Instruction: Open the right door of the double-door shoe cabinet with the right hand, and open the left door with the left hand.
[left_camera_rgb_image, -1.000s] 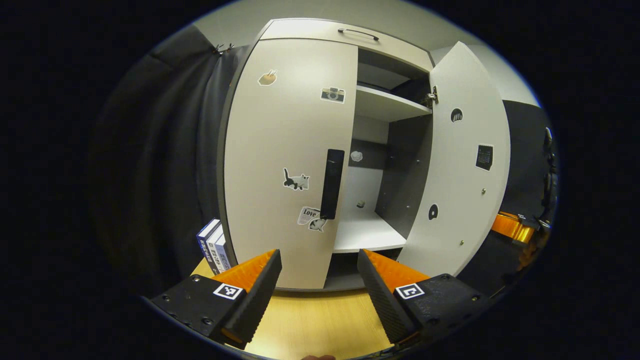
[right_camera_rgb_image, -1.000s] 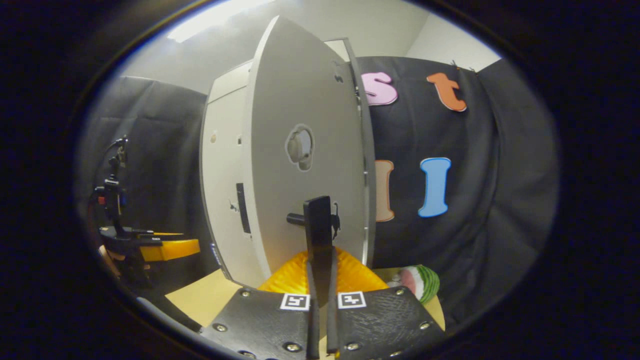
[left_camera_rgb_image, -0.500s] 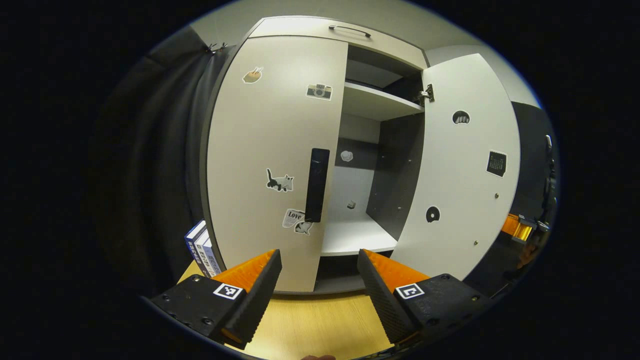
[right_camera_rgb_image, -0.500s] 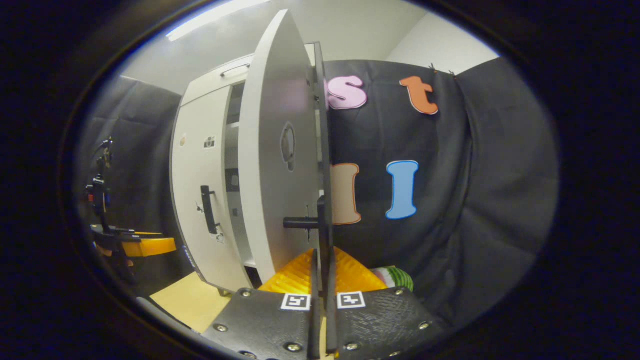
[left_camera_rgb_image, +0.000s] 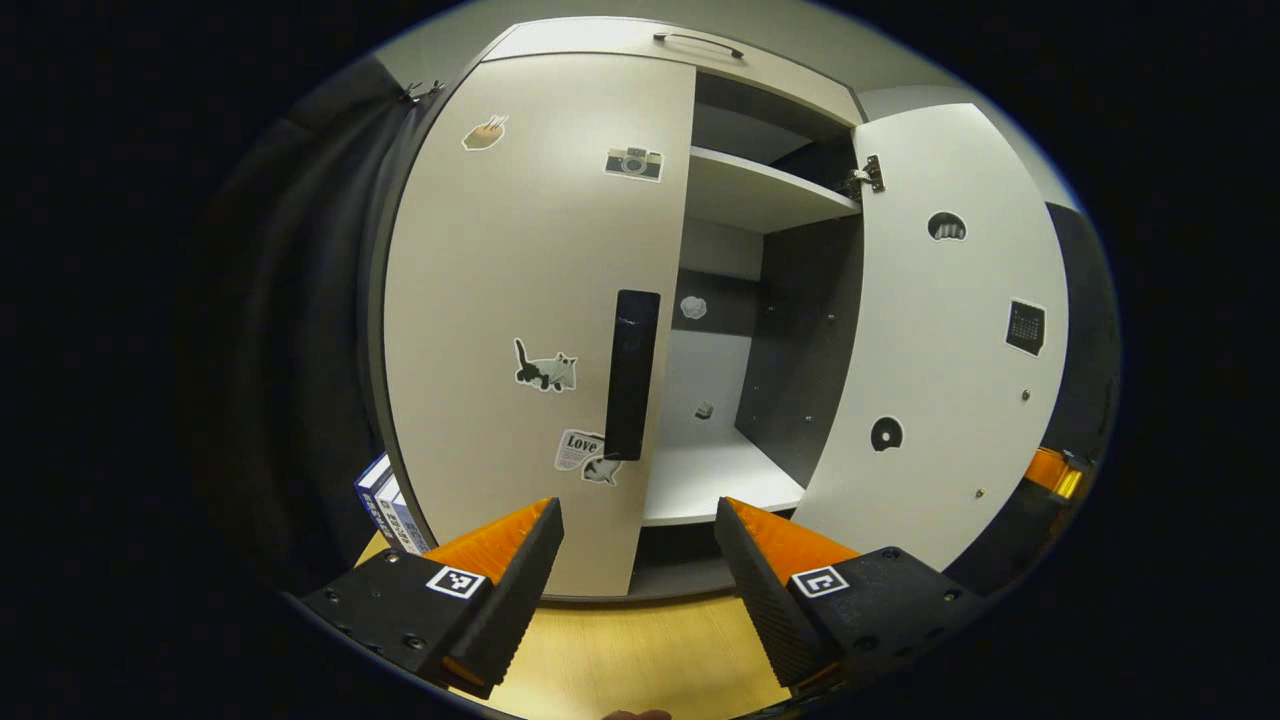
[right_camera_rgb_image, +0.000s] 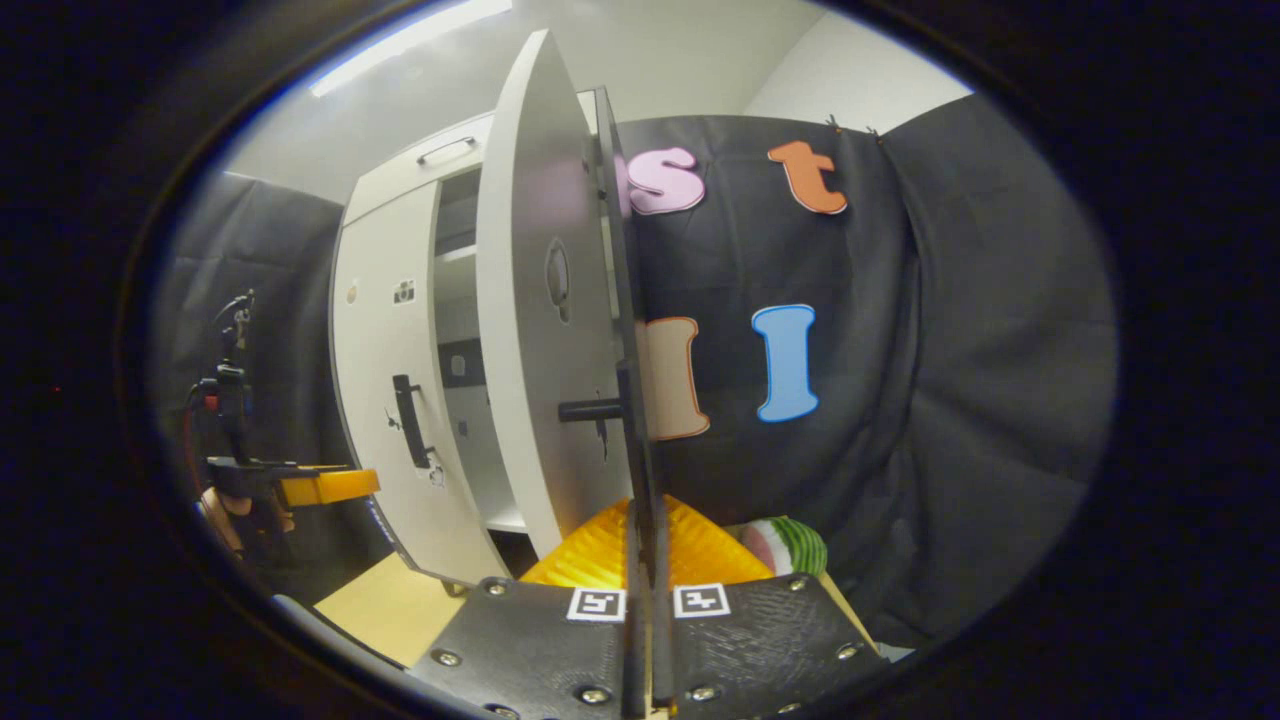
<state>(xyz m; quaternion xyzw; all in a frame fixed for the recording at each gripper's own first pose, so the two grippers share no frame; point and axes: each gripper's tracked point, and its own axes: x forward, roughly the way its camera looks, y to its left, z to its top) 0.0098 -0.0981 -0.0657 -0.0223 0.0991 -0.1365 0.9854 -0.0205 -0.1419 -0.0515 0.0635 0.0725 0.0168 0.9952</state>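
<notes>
The pale shoe cabinet stands in front of my left gripper (left_camera_rgb_image: 638, 560), which is open and a short way off the shut left door (left_camera_rgb_image: 500, 300). That door's black vertical handle (left_camera_rgb_image: 632, 375) sits just above the gap between my fingers. The right door (left_camera_rgb_image: 940, 330) stands swung out, baring the shelves (left_camera_rgb_image: 745, 195) inside. In the right gripper view the right door (right_camera_rgb_image: 535, 330) is seen nearly edge-on. My right gripper (right_camera_rgb_image: 645, 530) is shut on its black handle (right_camera_rgb_image: 640, 470). The left door (right_camera_rgb_image: 385, 380) and its handle (right_camera_rgb_image: 408, 422) lie beyond.
Several books (left_camera_rgb_image: 385, 500) stand against the cabinet's left side on the wooden tabletop (left_camera_rgb_image: 640, 650). A watermelon-patterned thing (right_camera_rgb_image: 785, 545) lies by the black cloth wall behind the right door. The other gripper (right_camera_rgb_image: 310, 487) shows far off at the left, in a hand.
The right door has swung farther open, held by my right gripper. My left gripper has come closer to the left door, whose handle now looks larger.
</notes>
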